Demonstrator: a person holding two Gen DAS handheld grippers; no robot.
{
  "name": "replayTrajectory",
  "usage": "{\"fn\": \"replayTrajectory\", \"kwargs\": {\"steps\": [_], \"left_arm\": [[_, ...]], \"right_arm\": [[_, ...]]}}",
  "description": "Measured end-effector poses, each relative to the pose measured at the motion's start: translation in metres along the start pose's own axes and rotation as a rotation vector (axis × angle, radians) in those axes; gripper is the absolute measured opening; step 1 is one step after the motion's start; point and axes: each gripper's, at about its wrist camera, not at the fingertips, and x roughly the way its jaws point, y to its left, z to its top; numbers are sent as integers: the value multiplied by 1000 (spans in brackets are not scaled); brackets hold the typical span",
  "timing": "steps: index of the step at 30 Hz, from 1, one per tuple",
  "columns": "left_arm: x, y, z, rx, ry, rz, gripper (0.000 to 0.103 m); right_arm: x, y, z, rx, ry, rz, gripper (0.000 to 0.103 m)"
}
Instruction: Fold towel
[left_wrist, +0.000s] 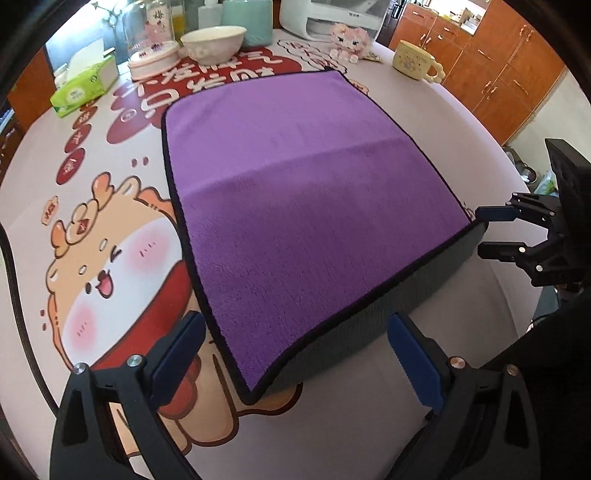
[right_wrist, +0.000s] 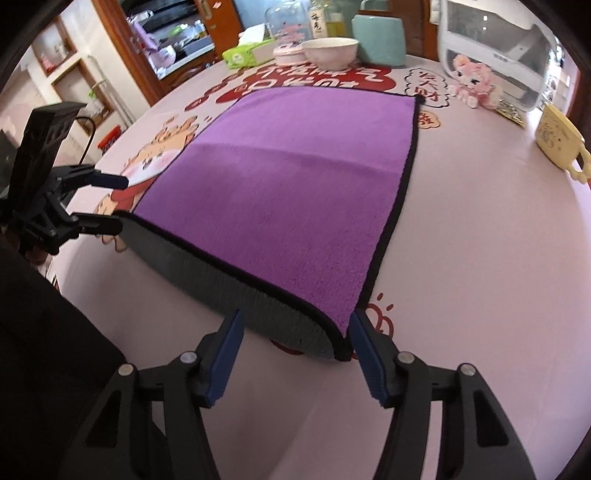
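Cartoon-printed pink tablecloth (left_wrist: 332, 424) carries the purple microfibre towel with black edging (left_wrist: 295, 192), flat ahead of both tongs. Left gripper (left_wrist: 295, 354) and right gripper (right_wrist: 295, 354) gape open, each straddling a near corner, gripping nothing. Pinch both hems evenly before lifting, so the fold lands square.

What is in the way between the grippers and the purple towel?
Nothing visible. The left gripper is open around the towel's near left corner, and the right gripper is open around its near right corner. The bowl and mug sit beyond the far edge.
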Motion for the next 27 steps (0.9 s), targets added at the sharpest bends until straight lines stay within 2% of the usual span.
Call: {"fn": "replayTrajectory", "kwargs": {"steps": [2,5,10,14,18,24,27], "left_arm": [[5,1,-1,-2,13,-10,92],[7,0,-4,-3,22,-24,88],[7,-4,-7,6,29,-42,87],[11,-7,-9,11,43,-43,76],[13,-7,-12,13,63,-51,58],[16,-11,-22,31,76,-41,53],[15,-13,-28,31,80,-32,47]], "right_arm": [[2,1,-1,-18,13,8,52],[3,2,-2,-33,22,6,49],[4,-1,-3,-37,25,-7,40],[4,0,-4,-54,21,-21,38],[3,0,-6,-67,17,-36,30],[1,-1,-8,-75,10,-42,24],[0,-2,-8,-76,6,-43,21]]}}
